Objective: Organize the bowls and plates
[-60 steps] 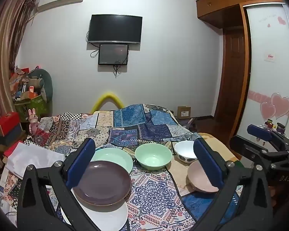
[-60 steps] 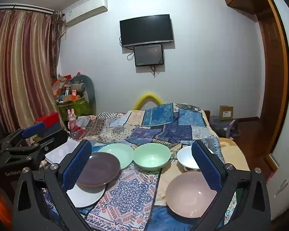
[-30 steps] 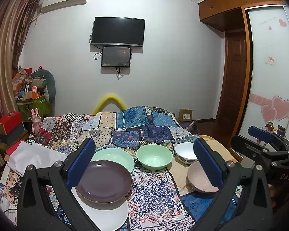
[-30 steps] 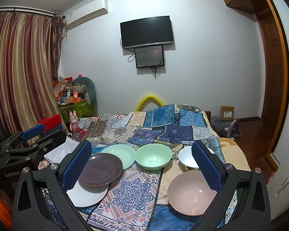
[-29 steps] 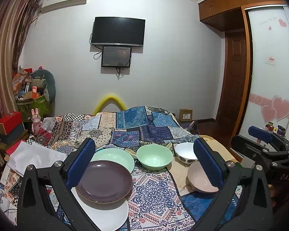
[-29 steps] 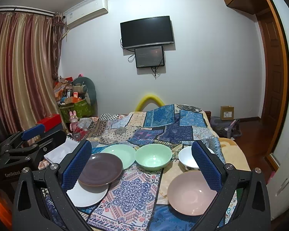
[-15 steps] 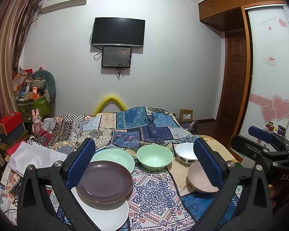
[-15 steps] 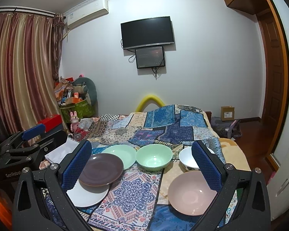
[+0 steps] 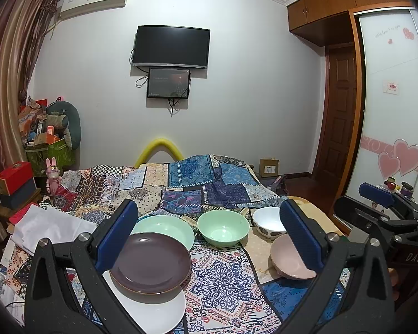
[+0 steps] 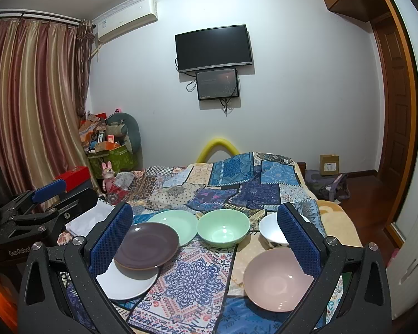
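Observation:
On a patchwork-covered bed lie a dark purple plate overlapping a white plate, a mint green plate, a mint green bowl, a white patterned bowl and a pink bowl. My left gripper is open and empty, held above the dishes. My right gripper is also open and empty. Each gripper shows at the edge of the other's view.
A white folded cloth lies left of the plates. A red box and a cluttered green bin stand at the left. A wardrobe and door are at the right.
Both grippers have drifted slightly, so the dishes sit a little lower in view. Both stay open and the dishes have not moved.

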